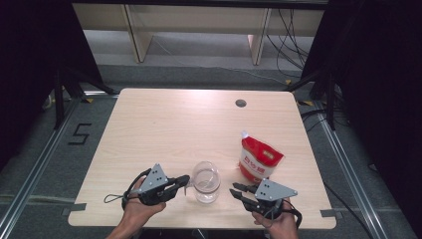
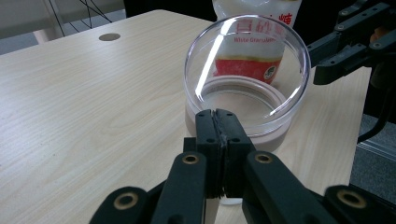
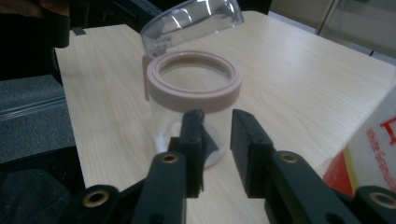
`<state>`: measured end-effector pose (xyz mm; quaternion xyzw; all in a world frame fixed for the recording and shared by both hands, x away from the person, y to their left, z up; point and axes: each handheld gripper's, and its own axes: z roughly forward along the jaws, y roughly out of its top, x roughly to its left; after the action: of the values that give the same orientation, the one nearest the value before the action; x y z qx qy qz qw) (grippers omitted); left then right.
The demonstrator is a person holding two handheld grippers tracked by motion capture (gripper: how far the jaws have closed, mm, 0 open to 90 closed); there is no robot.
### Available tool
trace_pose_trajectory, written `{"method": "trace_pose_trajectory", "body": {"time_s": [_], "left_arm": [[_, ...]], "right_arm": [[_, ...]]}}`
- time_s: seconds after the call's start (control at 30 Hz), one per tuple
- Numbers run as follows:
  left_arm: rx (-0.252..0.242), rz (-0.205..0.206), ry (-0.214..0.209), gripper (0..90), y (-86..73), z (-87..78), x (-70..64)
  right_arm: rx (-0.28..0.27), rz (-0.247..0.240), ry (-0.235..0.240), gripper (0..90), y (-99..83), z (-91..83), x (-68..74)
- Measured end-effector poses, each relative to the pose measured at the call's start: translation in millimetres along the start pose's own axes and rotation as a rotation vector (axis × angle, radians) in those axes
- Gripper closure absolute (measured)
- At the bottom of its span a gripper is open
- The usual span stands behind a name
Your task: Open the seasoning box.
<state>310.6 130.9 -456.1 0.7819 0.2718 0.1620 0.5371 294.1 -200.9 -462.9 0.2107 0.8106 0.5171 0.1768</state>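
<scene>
The high view looks forward and down from above the person's side, taking in the whole table (image 1: 199, 124) with the floor beyond at the top of the frame. The left gripper view rides low and very near, looking along its closed jaws at the clear jar (image 2: 246, 79) in the frame's centre, the red-and-white pouch (image 2: 252, 46) behind it. The right gripper view sits equally close, facing the same jar (image 3: 194, 88) from roughly the opposite side, it seems. All three views share the jar; the pouch edge (image 3: 373, 149) shows lower right.
</scene>
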Motion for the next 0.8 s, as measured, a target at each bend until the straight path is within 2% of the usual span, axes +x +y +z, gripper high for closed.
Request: {"method": "trace_pose_trajectory", "body": {"time_s": [0.1,0.13,0.17,0.2,0.23,0.3,0.43,0.47,0.53,0.67,0.7,0.73,0.77,0.8], "left_arm": [[-0.002,-0.001,0.001,88.0,-0.1,0.1,0.0],[-0.001,0.000,0.000,88.0,0.1,0.1,0.1],[0.000,-0.004,0.002,87.9,0.1,0.2,-0.1],[0.001,-0.004,0.002,87.9,0.2,0.1,-0.2],[-0.006,-0.005,-0.005,88.0,-0.2,0.6,-0.3],[-0.003,0.000,0.000,88.0,0.0,0.2,0.1],[-0.002,-0.001,-0.003,88.0,0.0,0.1,0.5],[-0.003,-0.001,-0.003,87.8,0.0,0.1,0.7],[-0.009,-0.003,-0.013,87.5,-0.3,0.3,1.1],[-0.004,-0.009,-0.013,81.1,-0.7,-1.1,1.9],[-0.005,0.019,-0.014,81.1,0.2,-1.7,3.0],[-0.011,0.000,-0.011,80.2,0.1,-2.3,1.7],[-0.012,0.008,-0.011,78.2,1.0,-3.6,1.9],[-0.013,-0.008,-0.020,74.8,1.1,-4.9,1.5]], "right_arm": [[-0.018,0.015,0.003,79.5,1.6,4.0,0.6],[-0.012,0.012,0.011,80.9,2.3,5.2,0.0],[-0.034,0.007,0.010,82.9,3.7,11.4,0.6],[-0.034,0.007,0.010,82.9,3.7,11.4,0.6],[-0.035,0.020,0.025,84.0,4.5,13.2,0.6],[-0.039,0.001,0.037,86.2,9.8,18.4,1.0],[-0.044,0.027,0.028,86.8,13.4,25.4,4.8],[-0.040,0.011,0.046,87.0,15.7,29.4,4.6],[-0.053,0.011,0.039,87.2,16.4,31.9,5.8],[-0.041,0.023,0.049,87.7,18.6,33.1,8.7],[-0.050,0.010,0.056,87.8,18.6,34.6,7.9],[-0.050,0.004,0.048,87.8,18.5,34.9,7.6],[-0.040,0.005,0.056,87.8,18.6,34.5,7.3],[-0.039,0.017,0.052,87.8,18.6,34.3,8.0]]}}
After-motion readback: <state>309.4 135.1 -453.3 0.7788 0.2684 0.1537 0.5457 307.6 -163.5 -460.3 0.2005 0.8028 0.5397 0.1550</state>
